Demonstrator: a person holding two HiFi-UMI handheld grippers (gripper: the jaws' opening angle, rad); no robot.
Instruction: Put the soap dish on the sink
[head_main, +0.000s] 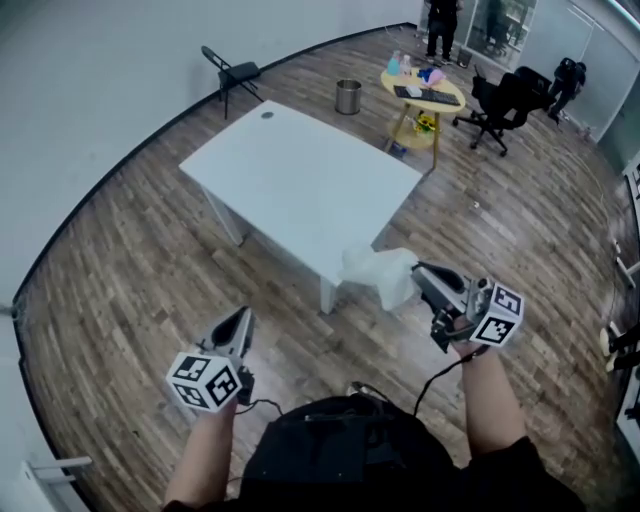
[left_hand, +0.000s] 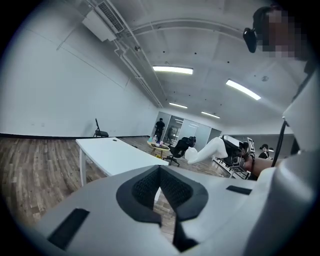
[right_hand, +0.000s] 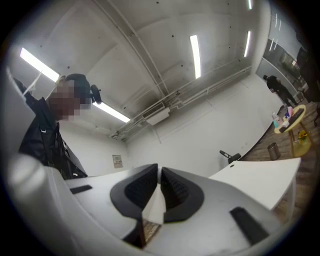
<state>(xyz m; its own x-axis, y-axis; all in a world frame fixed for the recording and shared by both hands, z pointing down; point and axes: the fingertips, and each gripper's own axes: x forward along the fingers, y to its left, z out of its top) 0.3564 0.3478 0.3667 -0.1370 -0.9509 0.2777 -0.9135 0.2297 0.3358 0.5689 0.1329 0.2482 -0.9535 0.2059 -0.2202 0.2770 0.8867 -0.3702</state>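
Observation:
No sink shows in any view. My right gripper (head_main: 420, 272) is shut on a white, crumpled-looking object (head_main: 382, 272) that I cannot identify for certain; it hangs over the near corner of the white table (head_main: 300, 180). In the right gripper view a strip of that white object (right_hand: 156, 207) sits pinched between the dark pads (right_hand: 142, 187) of the right gripper (right_hand: 159, 174). The left gripper view shows the same white object (left_hand: 207, 150) at mid right. My left gripper (head_main: 243, 316) is held low at the left, over the wooden floor, with its jaws together and nothing in them (left_hand: 160, 171).
A folding chair (head_main: 230, 72) stands by the far wall. Beyond the table are a metal bin (head_main: 348, 96), a round yellow table (head_main: 422, 95) with small items on it, and a black office chair (head_main: 505, 100). A person (head_main: 440, 25) stands at the back.

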